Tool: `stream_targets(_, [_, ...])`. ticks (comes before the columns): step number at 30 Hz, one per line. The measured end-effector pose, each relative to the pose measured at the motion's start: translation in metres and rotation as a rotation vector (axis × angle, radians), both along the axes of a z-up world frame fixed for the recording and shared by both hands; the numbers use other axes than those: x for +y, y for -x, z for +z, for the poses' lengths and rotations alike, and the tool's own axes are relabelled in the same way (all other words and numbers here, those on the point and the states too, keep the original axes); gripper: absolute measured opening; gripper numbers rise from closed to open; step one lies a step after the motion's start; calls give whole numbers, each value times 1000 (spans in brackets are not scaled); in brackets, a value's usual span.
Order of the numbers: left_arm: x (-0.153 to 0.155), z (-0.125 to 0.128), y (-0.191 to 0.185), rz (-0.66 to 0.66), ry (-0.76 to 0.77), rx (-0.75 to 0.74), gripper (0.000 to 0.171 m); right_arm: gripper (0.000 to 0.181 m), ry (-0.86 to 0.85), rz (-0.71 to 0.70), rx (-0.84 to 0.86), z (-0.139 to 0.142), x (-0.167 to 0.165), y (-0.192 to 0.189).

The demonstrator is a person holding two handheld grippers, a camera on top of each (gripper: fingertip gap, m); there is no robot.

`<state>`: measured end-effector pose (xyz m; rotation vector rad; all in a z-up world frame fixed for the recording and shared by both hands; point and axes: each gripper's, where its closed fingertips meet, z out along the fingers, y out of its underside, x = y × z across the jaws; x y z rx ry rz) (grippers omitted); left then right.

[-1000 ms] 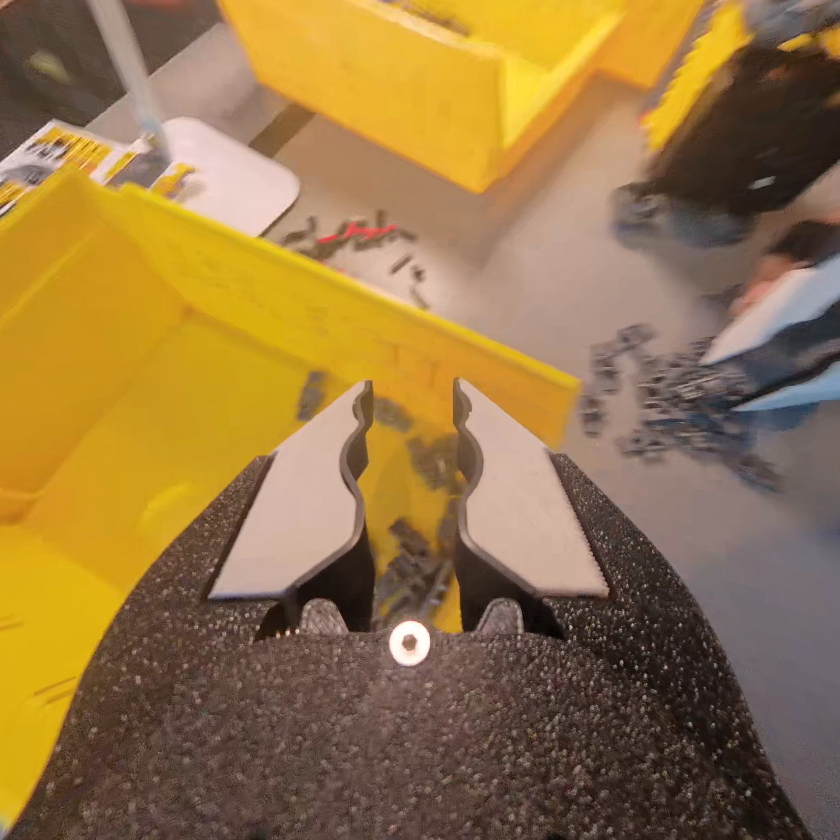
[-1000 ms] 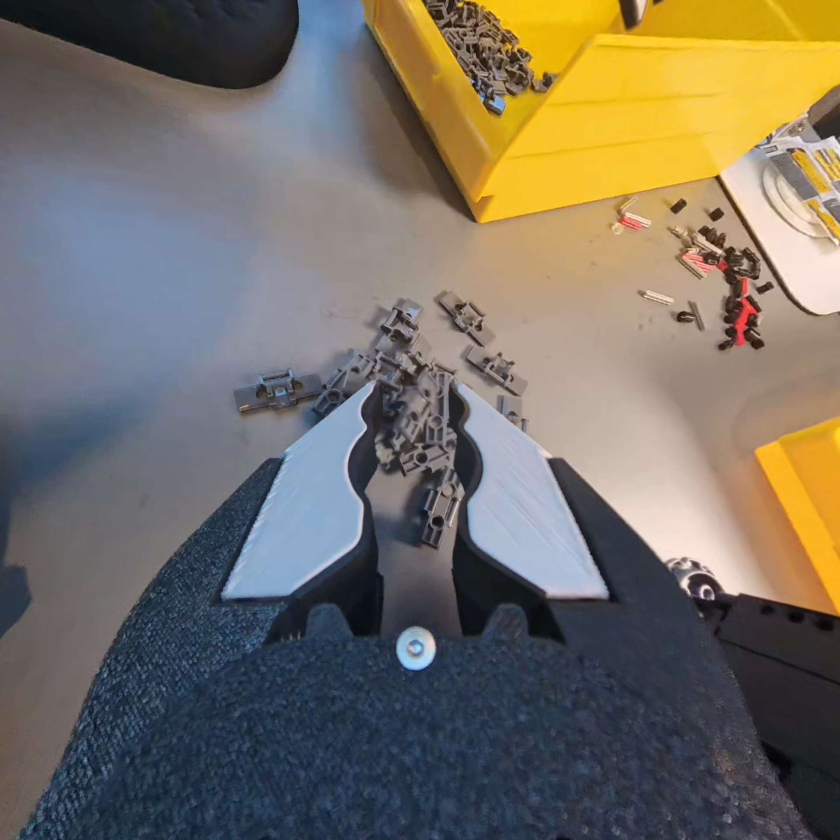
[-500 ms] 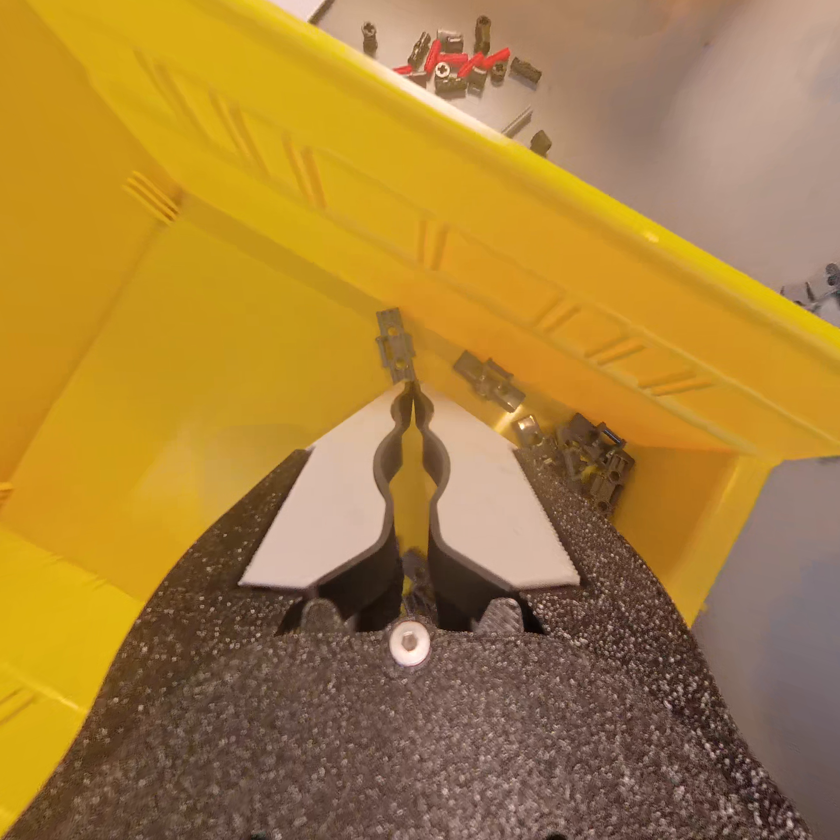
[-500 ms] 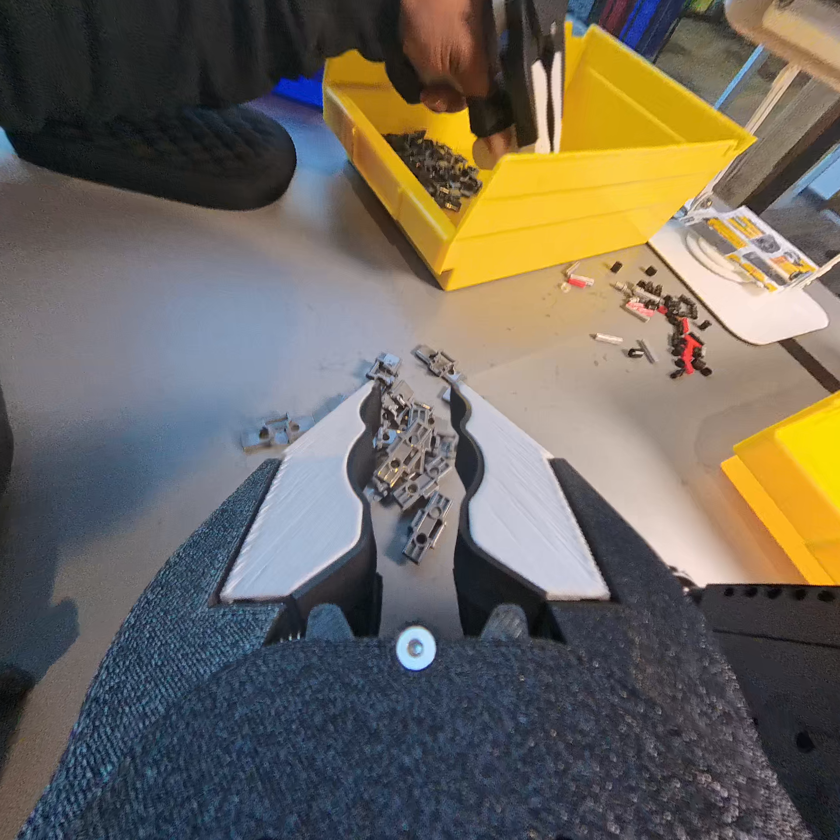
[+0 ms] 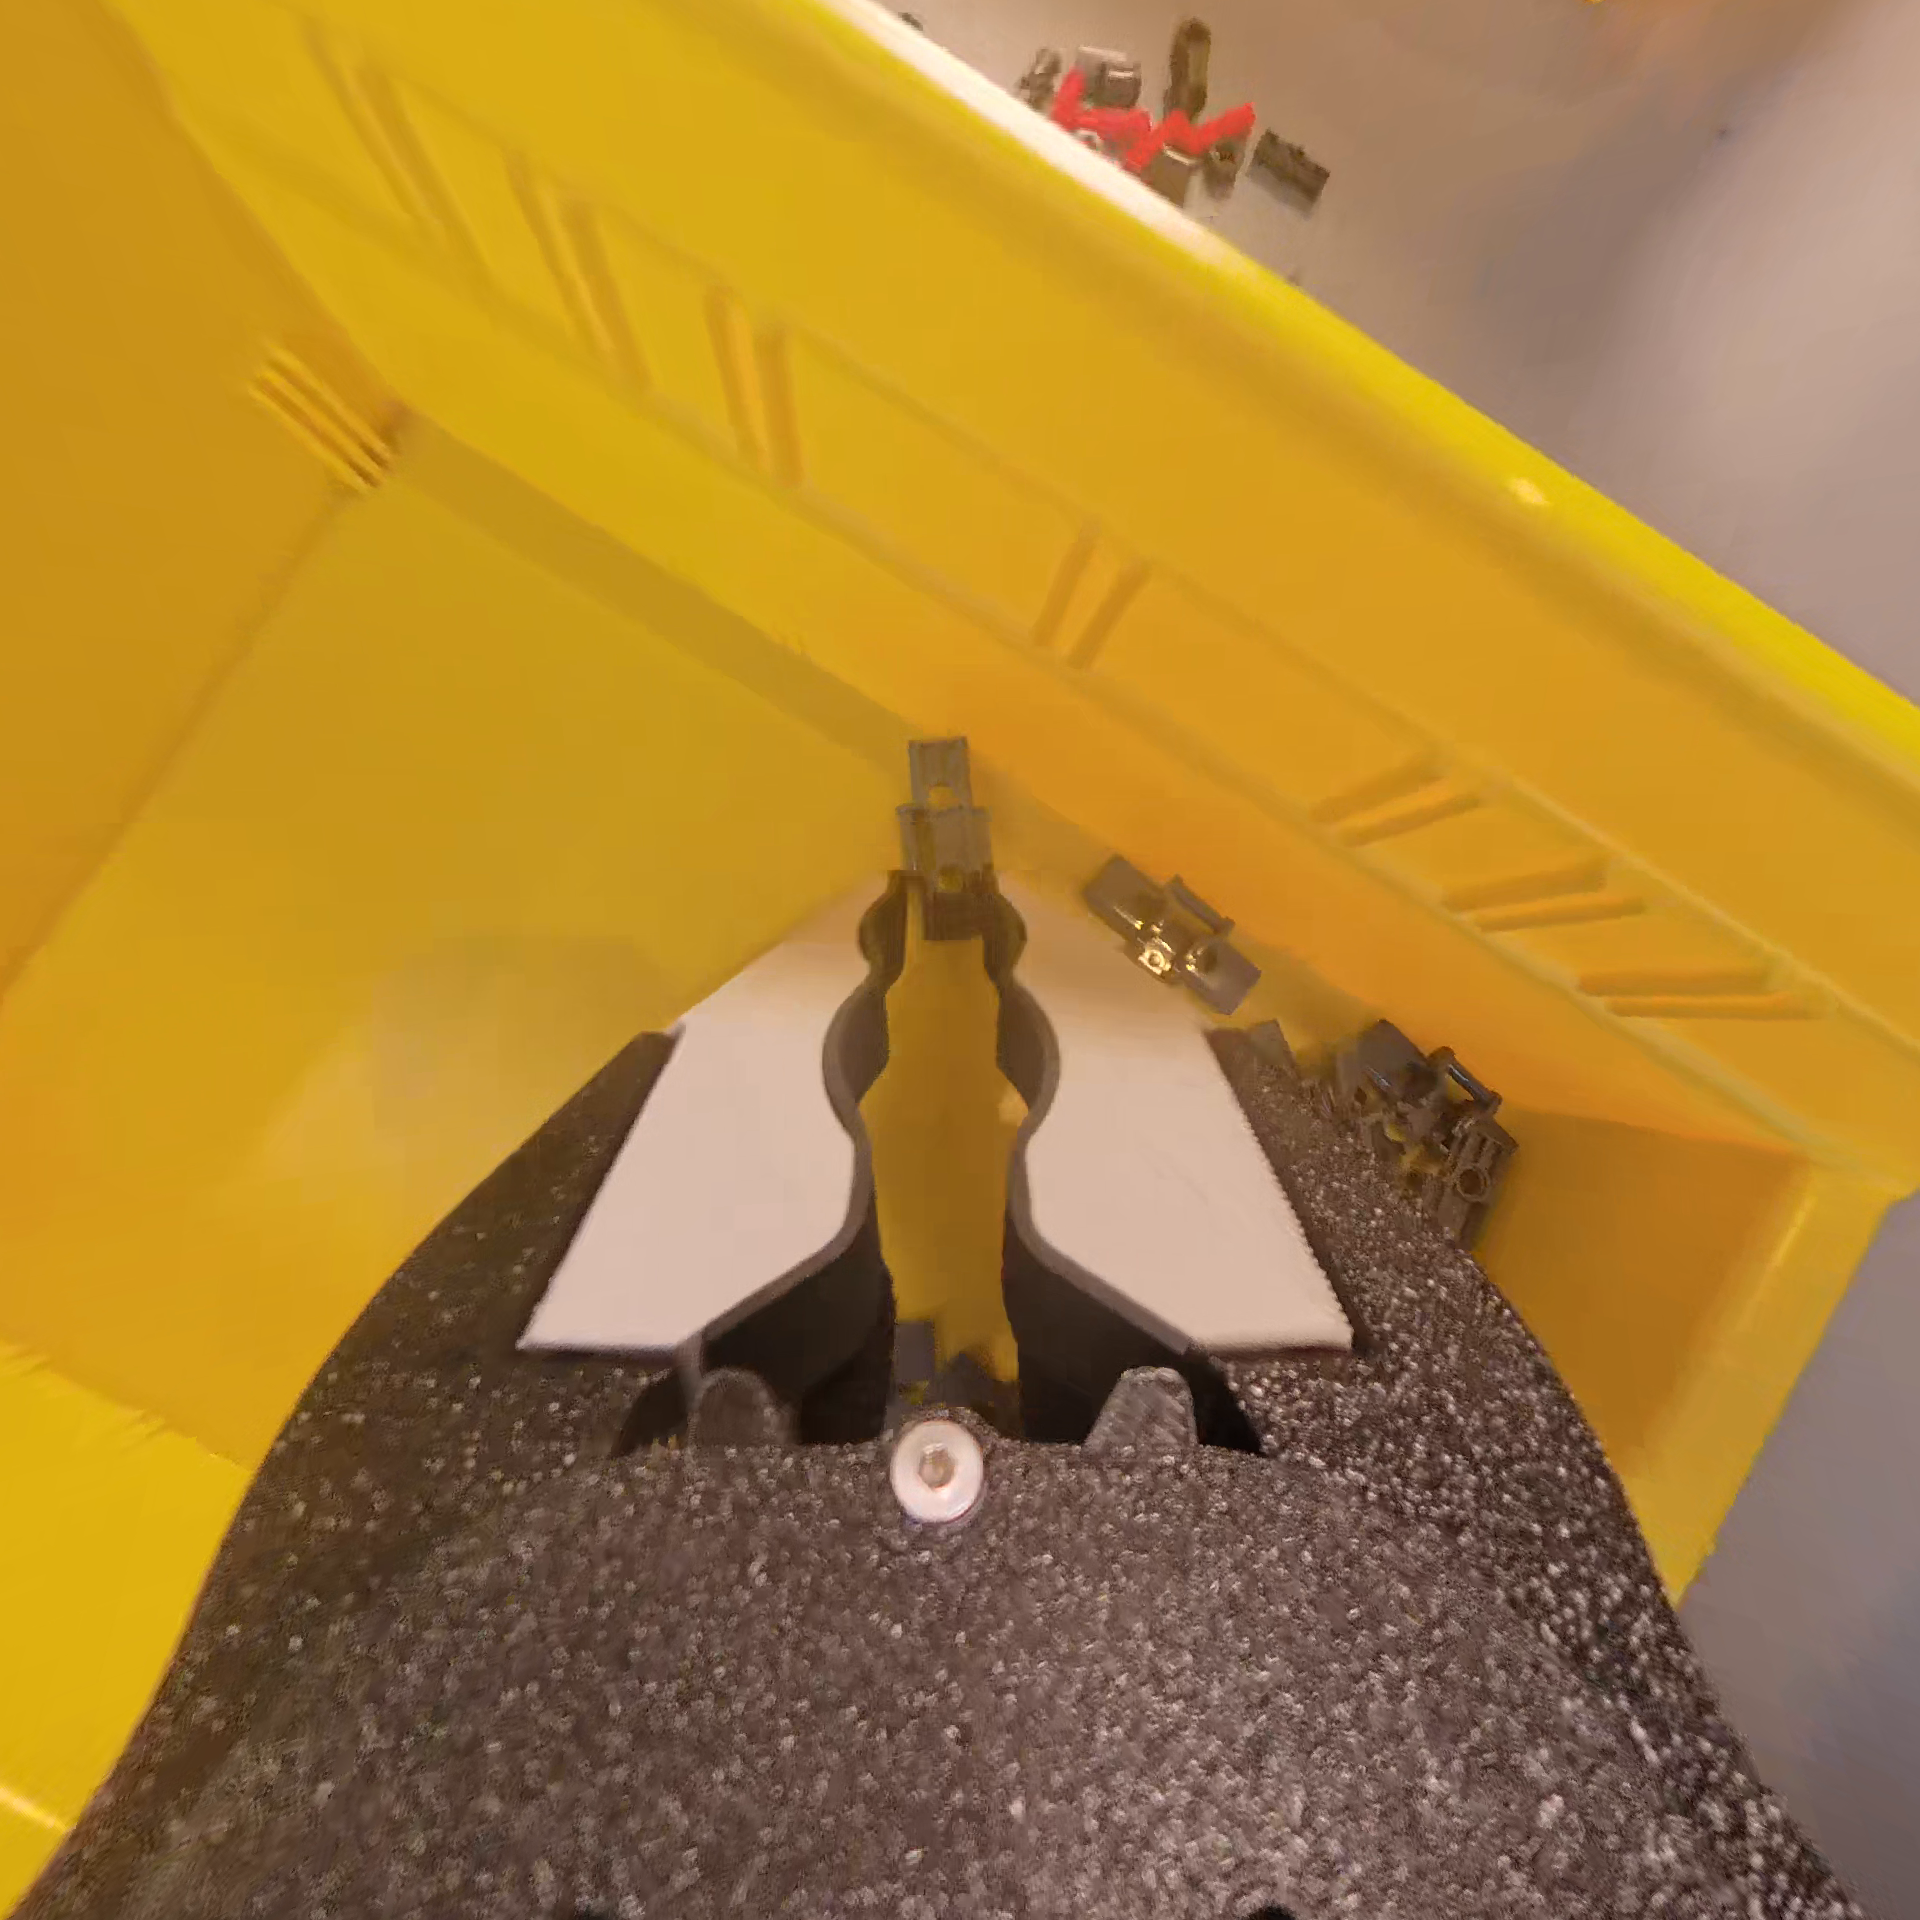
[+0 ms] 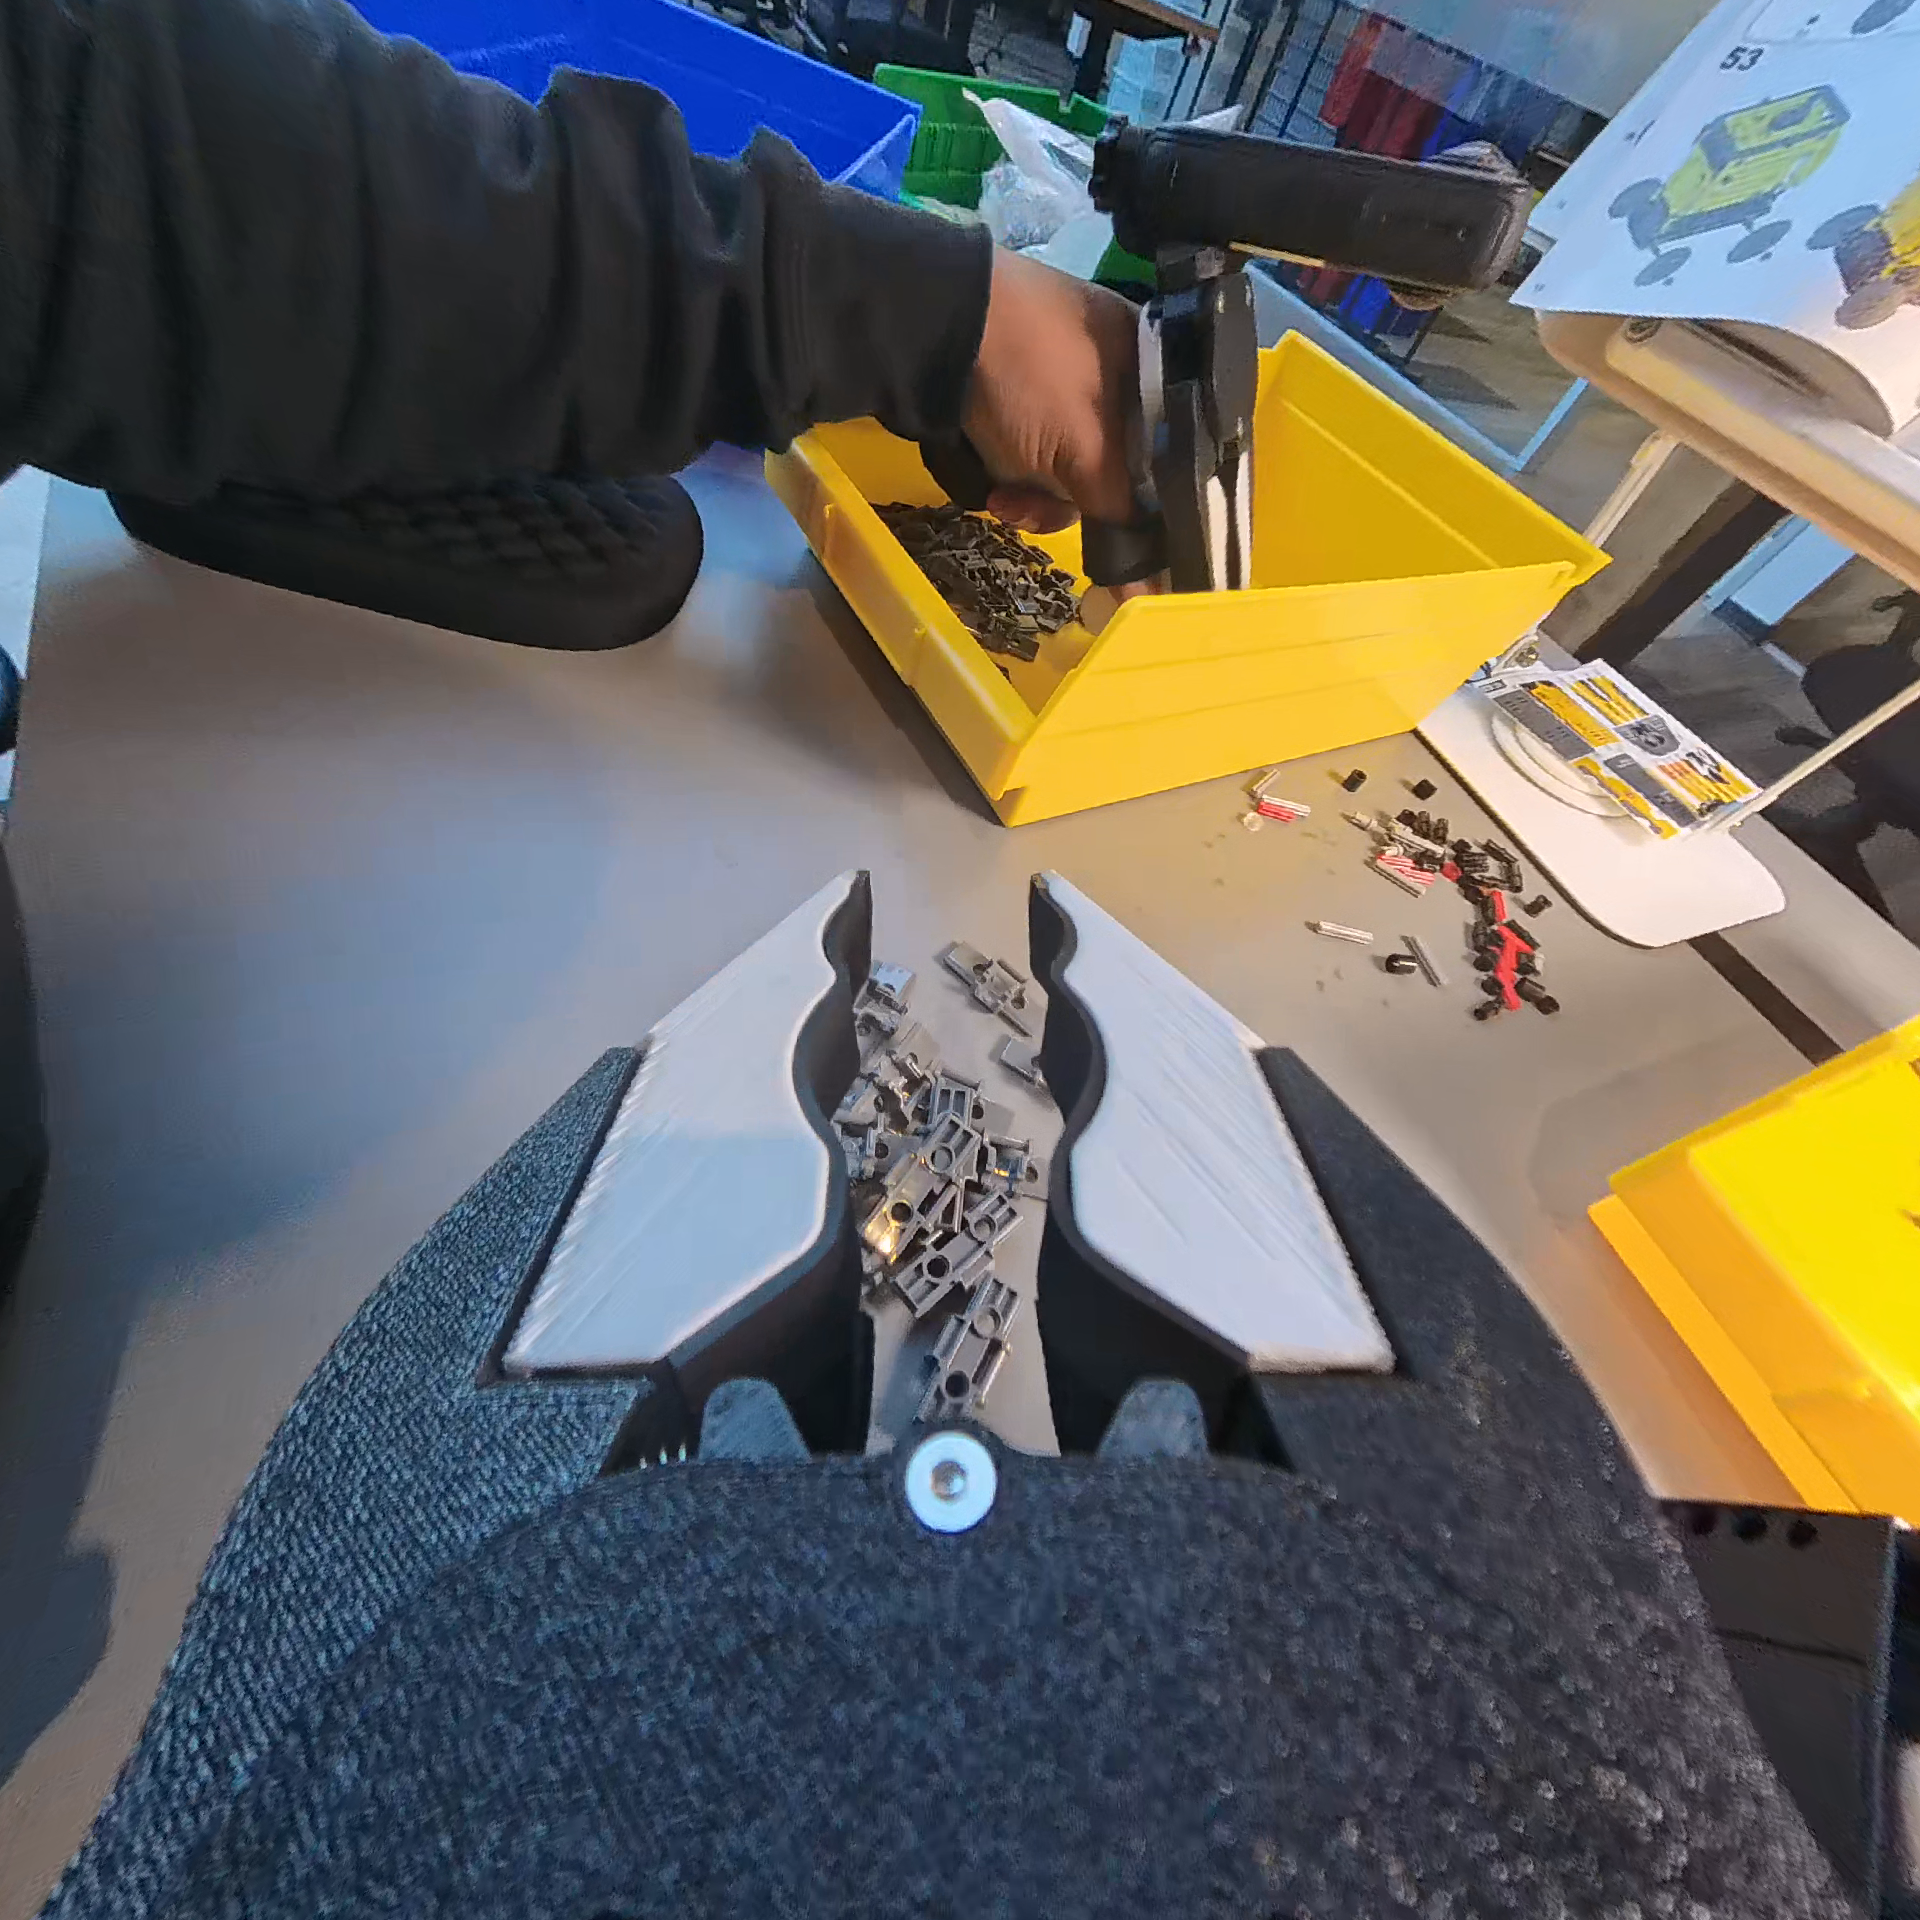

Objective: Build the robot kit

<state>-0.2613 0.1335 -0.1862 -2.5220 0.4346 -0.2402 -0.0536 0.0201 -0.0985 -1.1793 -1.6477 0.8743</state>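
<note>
Left tool (image 5: 943,896) pinching grey piece (image 5: 940,821) | yellow bin (image 5: 1195,436) wall ahead

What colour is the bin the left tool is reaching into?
Yellow bin; the left wrist view shows it best.

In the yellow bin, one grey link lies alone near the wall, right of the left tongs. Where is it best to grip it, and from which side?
Probably across its middle, tongs on the two long edges, from above. The grey link lies flat and slanted beside the yellow bin wall, so a sideways approach would likely meet the wall.
</note>
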Motion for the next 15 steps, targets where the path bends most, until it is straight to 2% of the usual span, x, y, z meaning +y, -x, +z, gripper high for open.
stream_targets(4, [-11,11,-1,-11,-7,9,9,30,-11,-16,16,5,0,-4])
stream_targets(7, [-29,51,-19,-39,-123,-59,8,30,-38,-24,62,14,1,-2])
stream_targets(11, [-83,114,-94,-247,-241,-349,8,38,-106,-16,111,24,-1,10])
stream_targets(15, [-127,132,-164,-397,-213,-605,8,55,-193,14,192,38,-14,28])
